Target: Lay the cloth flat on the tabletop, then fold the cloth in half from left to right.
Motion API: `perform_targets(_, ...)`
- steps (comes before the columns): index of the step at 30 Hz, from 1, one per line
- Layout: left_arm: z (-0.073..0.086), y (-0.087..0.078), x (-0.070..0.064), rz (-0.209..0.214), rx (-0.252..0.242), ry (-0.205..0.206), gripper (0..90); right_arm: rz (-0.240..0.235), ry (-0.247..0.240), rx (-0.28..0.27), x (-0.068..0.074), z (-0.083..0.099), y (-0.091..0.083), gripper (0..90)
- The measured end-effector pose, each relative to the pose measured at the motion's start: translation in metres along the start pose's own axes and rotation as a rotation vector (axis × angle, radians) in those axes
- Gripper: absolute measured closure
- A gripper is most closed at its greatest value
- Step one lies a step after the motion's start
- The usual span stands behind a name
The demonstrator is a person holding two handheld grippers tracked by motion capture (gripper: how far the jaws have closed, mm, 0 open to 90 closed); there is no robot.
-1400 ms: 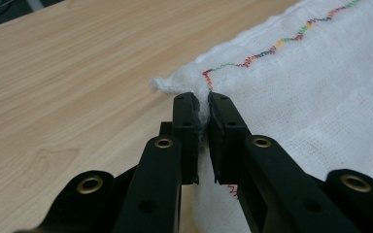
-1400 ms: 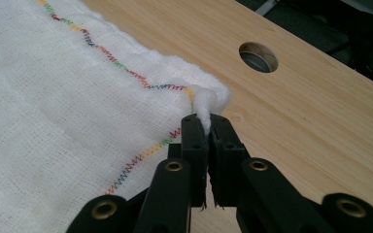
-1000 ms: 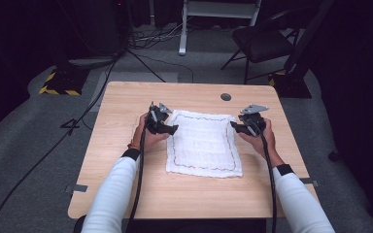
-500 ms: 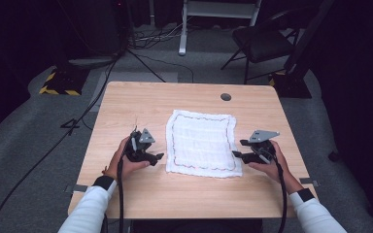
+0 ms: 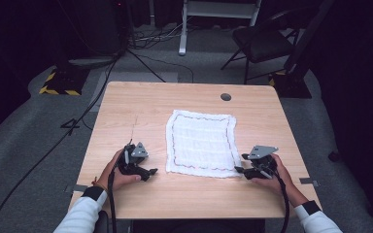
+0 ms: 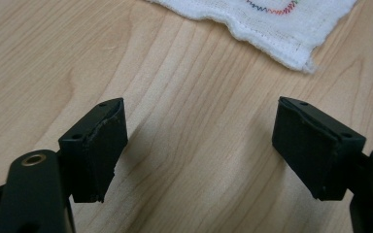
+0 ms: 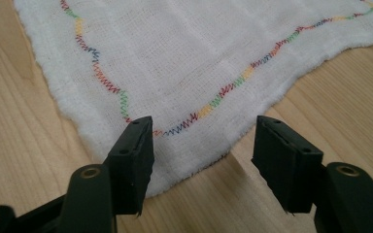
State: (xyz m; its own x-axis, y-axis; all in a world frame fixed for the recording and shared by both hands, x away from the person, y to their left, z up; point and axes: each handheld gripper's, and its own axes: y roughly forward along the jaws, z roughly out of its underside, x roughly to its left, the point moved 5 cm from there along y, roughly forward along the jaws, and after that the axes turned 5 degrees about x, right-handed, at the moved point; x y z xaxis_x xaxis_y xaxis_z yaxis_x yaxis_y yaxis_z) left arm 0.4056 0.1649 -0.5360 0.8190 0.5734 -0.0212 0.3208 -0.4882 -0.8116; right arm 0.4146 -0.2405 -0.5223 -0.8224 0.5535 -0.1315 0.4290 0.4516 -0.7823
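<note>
A white cloth (image 5: 201,143) with a multicoloured stitched border lies flat in the middle of the wooden table (image 5: 141,104). My left gripper (image 5: 150,173) rests on the table just left of the cloth's near left corner, open, with bare wood between its jaws; that corner (image 6: 296,58) shows ahead in the left gripper view. My right gripper (image 5: 239,170) sits at the cloth's near right corner, open, its jaws straddling the corner (image 7: 194,145) without closing on it.
A small dark round grommet (image 5: 226,97) sits in the table near its far edge. Beyond the table are a dark chair (image 5: 264,43), cables on the grey floor and a yellow-black striped block (image 5: 58,82). Bare wood surrounds the cloth on all sides.
Both grippers have moved from the cloth's far corners down along its sides to its near corners. The cloth lies flat as before.
</note>
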Motion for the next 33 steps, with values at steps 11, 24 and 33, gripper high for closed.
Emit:
perform_targets(11,-0.005,0.004,0.011,-0.004,-0.015,-0.004,15.3,-0.021,-0.027,-0.051,0.009,-0.017,-0.002,41.4)
perform_targets(24,-0.044,0.012,0.055,-0.118,-0.063,-0.097,19.0,-0.085,-0.125,-0.1,0.047,-0.075,0.025,44.9)
perform_targets(33,-0.093,0.029,0.083,-0.141,-0.133,-0.144,21.0,-0.17,-0.224,-0.097,0.095,-0.123,0.07,45.6)
